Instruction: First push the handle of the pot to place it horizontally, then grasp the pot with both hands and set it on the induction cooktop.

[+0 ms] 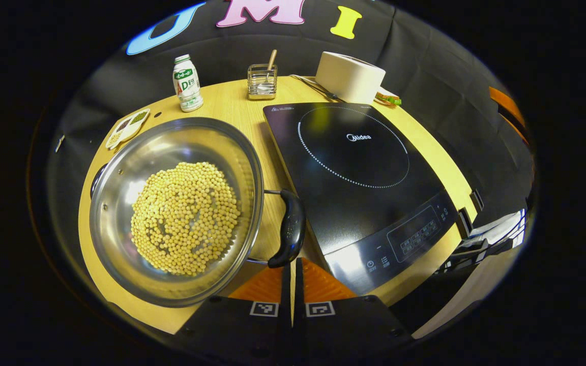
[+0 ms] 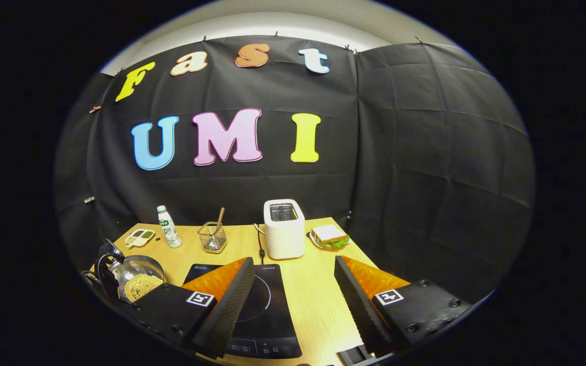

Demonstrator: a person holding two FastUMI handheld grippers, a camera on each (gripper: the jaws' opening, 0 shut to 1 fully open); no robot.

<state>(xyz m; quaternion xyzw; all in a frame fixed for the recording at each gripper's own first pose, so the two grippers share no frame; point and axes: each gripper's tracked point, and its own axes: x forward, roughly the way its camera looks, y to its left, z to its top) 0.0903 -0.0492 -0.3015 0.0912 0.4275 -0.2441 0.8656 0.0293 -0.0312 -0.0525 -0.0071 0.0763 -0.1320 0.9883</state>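
A steel pot [image 1: 120, 203] of yellow beans [image 1: 186, 218] stands on the wooden table [image 1: 227, 107], left of the black induction cooktop [image 1: 359, 173]. The pot's black side handle [image 1: 291, 229] sits between pot and cooktop. My left gripper [image 1: 293, 263] is shut with nothing in it, its tips right at the handle's near end. In the right gripper view the pot [image 2: 145, 267] is at the far left and the cooktop [image 2: 267, 310] lies under my right gripper [image 2: 293, 260]. That gripper hangs open above the table, holding nothing.
Along the back of the table stand a small bottle [image 1: 187, 84], a wire basket with a spoon [image 1: 262, 81], a white toaster [image 1: 350, 76] and a sandwich on a plate [image 2: 328, 236]. A small divided dish [image 1: 127, 127] lies behind the pot.
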